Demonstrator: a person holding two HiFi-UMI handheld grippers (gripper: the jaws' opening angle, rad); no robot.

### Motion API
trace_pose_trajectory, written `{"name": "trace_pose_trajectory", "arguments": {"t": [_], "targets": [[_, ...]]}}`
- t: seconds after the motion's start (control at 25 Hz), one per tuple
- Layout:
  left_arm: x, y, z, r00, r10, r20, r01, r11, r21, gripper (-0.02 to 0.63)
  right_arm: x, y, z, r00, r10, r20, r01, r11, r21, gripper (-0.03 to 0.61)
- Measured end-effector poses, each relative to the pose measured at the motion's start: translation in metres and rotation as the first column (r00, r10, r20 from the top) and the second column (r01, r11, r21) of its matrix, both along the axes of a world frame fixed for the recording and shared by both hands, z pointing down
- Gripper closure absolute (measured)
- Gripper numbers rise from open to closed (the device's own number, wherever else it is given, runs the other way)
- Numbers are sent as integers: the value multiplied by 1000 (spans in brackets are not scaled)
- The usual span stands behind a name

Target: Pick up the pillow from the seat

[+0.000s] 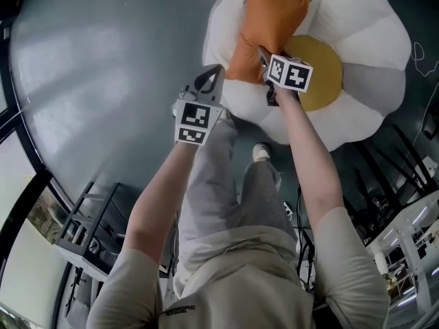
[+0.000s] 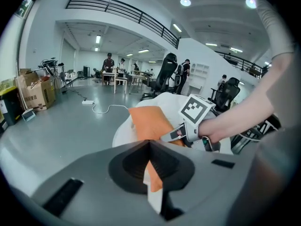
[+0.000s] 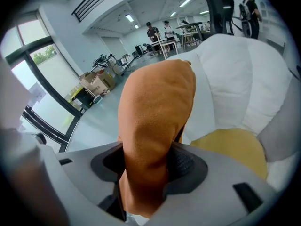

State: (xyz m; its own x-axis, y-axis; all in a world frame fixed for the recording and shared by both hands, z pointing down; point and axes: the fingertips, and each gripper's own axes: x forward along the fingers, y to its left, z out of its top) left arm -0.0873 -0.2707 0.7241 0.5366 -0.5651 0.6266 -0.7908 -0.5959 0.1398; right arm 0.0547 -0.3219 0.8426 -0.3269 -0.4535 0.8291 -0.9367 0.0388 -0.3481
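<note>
An orange pillow lies on a white flower-shaped seat with a yellow centre. My right gripper is at the pillow's near edge, shut on it. In the right gripper view the orange pillow fills the gap between the jaws, with the white seat behind it. My left gripper hovers just left of the seat, shut and holding nothing. In the left gripper view its jaws meet in front of the pillow, and the right gripper reaches in from the right.
Grey floor spreads to the left of the seat. Black metal frames stand at the right and a rack at the lower left. Farther off are cardboard boxes, a floor cable, office chairs and people at tables.
</note>
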Motion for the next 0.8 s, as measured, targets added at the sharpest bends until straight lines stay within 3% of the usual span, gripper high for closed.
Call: {"name": "trace_pose_trajectory", "arguments": {"t": [0.24,0.44,0.56,0.8], "targets": [[19,1,-66,999,-27,-28,28,999,45,604,6,0,-103,996,-84,-13,85,983,161,341],[34,16,-143,993,-86,-78,94,991,99,604,26,5,-217,995,-96,-7,93,942,322,342],[42,20,-208,989,-103,-106,120,977,174,604,40,8,-299,995,-94,-11,90,896,435,342],[58,44,-344,984,-108,-144,151,931,331,604,65,42,-467,995,-99,-18,88,765,638,341]]}}
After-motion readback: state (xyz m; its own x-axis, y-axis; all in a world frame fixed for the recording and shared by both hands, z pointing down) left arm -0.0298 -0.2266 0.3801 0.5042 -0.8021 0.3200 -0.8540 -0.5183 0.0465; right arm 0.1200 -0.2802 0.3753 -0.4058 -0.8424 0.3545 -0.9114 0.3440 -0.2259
